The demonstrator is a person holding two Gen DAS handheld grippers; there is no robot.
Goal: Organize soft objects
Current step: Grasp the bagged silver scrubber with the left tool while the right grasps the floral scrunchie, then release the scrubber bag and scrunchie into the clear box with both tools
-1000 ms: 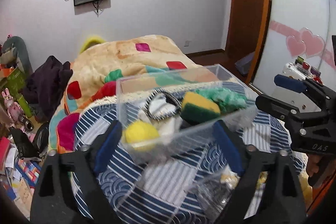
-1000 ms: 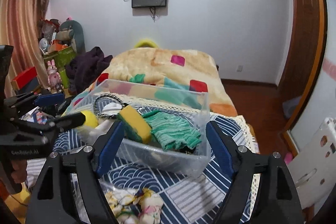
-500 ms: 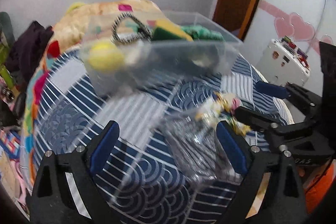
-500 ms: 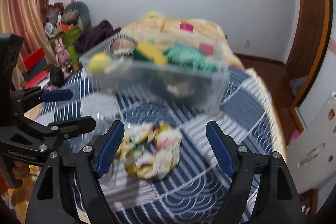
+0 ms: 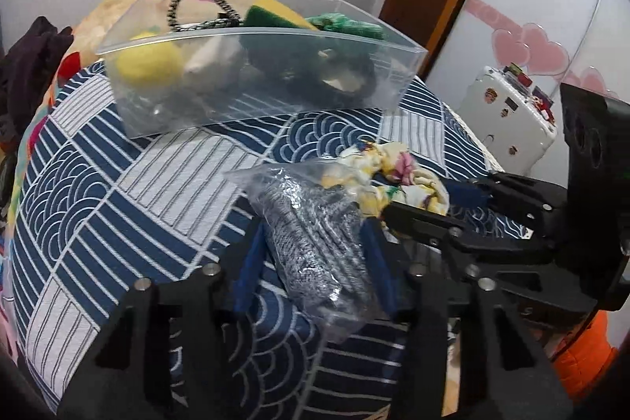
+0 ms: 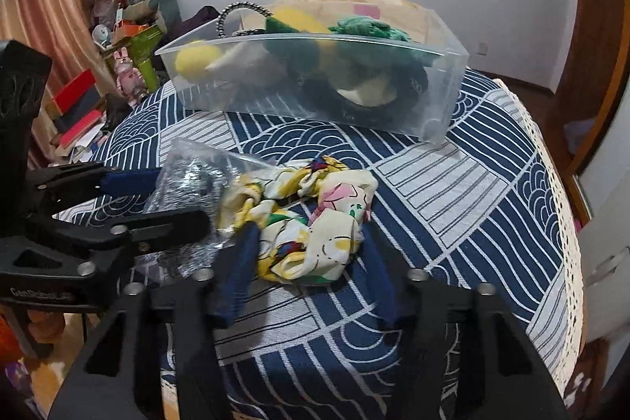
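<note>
Straddling a bagged grey knit [image 5: 315, 227] at frame centre, the left gripper [image 5: 315, 262] has spread jaws; the right gripper [image 6: 307, 262] likewise straddles a floral cloth [image 6: 311, 219].

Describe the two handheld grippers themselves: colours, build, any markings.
Both are matte black plastic frames with silver bolt heads and blue pads lining the fingers. The left gripper shows pale embossed lettering on its side in the right wrist view, too blurred to read. The right gripper looks the same build. No cables visible.
</note>
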